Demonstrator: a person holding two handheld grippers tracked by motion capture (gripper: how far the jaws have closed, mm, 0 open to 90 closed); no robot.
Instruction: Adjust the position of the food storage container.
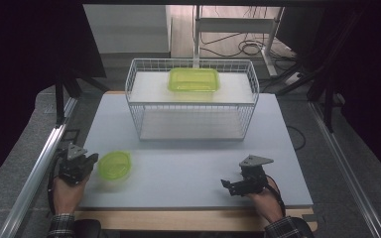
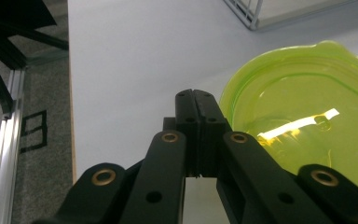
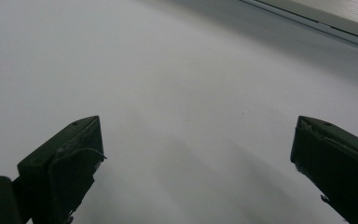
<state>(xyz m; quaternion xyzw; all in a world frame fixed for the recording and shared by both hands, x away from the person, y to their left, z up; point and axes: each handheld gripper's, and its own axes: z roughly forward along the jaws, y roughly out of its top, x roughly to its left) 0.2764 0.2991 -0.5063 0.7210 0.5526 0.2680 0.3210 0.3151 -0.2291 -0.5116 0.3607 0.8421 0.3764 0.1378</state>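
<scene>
Green containers, two: one beside the closed left claw, one atop the rack; right claw agape.

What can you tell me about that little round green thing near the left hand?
The small round container of translucent lime-green plastic has a glossy, ridged lid with a small tab on its rim. It sits flat and closed on the grey table top, near its front left corner. The left gripper, fingers shut on nothing, lies just beside its rim.
</scene>
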